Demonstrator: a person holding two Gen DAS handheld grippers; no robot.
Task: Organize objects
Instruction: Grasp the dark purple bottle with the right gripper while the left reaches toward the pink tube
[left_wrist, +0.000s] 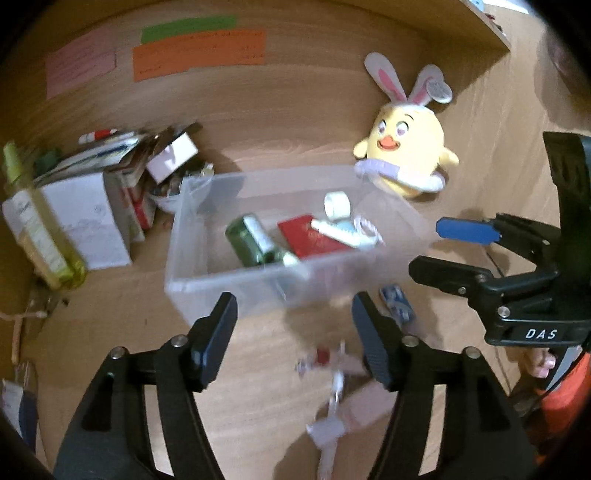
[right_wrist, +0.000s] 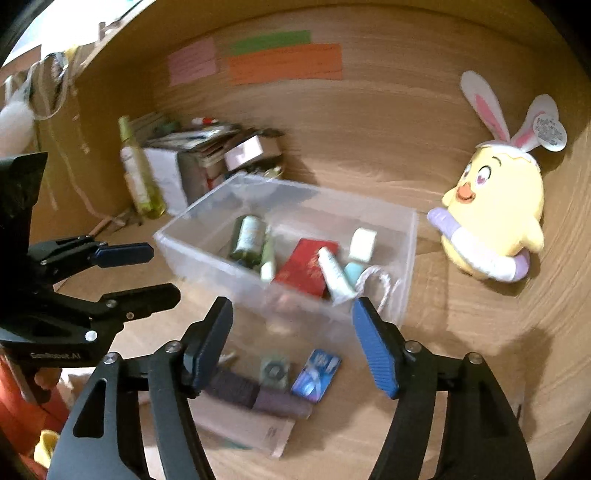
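A clear plastic bin (left_wrist: 207, 266) (right_wrist: 406, 236) stands on the wooden desk. It holds a green bottle (left_wrist: 245, 242) (right_wrist: 248, 236), a red booklet (left_wrist: 308, 236) (right_wrist: 308, 264), a white tube (right_wrist: 334, 275), and a small white jar (left_wrist: 337, 205) (right_wrist: 363, 240). My left gripper (left_wrist: 293, 336) is open and empty just in front of the bin; it also shows in the right wrist view (right_wrist: 160, 271). My right gripper (right_wrist: 291, 347) is open and empty above a blue card (right_wrist: 316, 374), a small packet (right_wrist: 274, 371) and a dark pouch (right_wrist: 255, 395). The right gripper also shows in the left wrist view (left_wrist: 430, 247).
A yellow chick plush with bunny ears (left_wrist: 406, 151) (right_wrist: 495, 221) sits right of the bin. A pile of boxes and books (left_wrist: 110, 184) (right_wrist: 207, 155) and a yellow-green bottle (left_wrist: 40, 225) (right_wrist: 138, 173) stand left. Coloured paper notes (left_wrist: 199, 48) (right_wrist: 284, 62) are stuck to the back panel.
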